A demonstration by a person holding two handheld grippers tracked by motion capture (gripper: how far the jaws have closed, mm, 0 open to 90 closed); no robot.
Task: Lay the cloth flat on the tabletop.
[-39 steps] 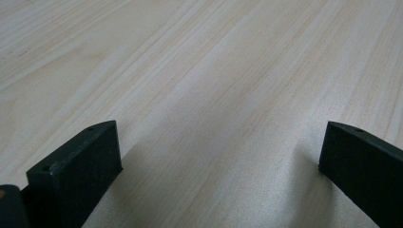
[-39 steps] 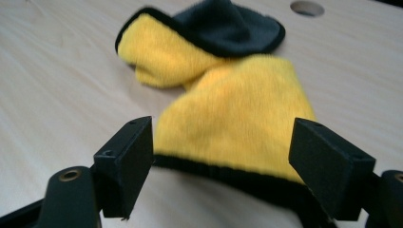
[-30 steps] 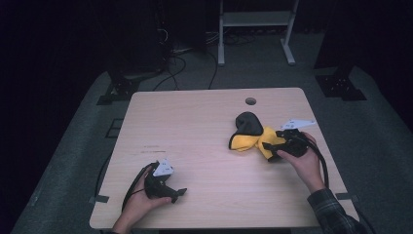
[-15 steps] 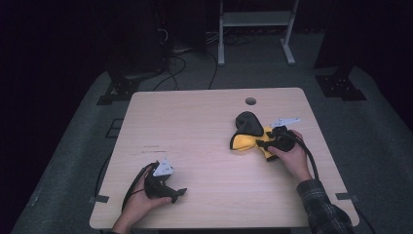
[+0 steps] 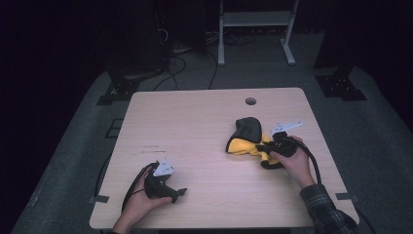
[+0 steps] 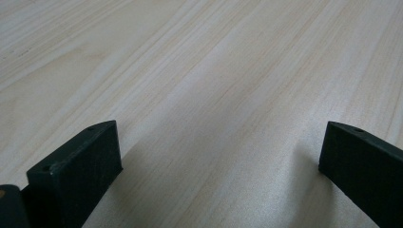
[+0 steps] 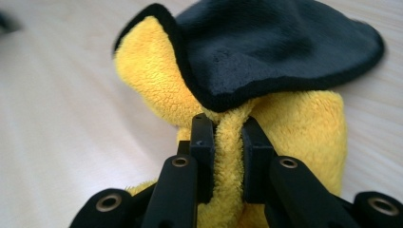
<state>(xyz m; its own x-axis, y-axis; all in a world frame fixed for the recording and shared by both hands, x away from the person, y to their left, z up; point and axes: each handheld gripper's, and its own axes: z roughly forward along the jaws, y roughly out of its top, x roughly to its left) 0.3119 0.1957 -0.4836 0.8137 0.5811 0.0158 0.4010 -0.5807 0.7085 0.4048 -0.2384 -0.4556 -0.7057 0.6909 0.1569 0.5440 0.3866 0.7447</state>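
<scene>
Right gripper (image 7: 228, 142) centre frame, jaws just closing, now pinching fold of yellow cloth (image 7: 157, 90) (black side flopped over top). Left gripper (image 6: 218, 156) wide open over bare table (image 6: 199, 71).

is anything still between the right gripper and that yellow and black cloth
Nothing visible. The right gripper has just been closing, and its jaws now pinch a yellow fold of the cloth directly, pads on the fabric, on the table.
</scene>
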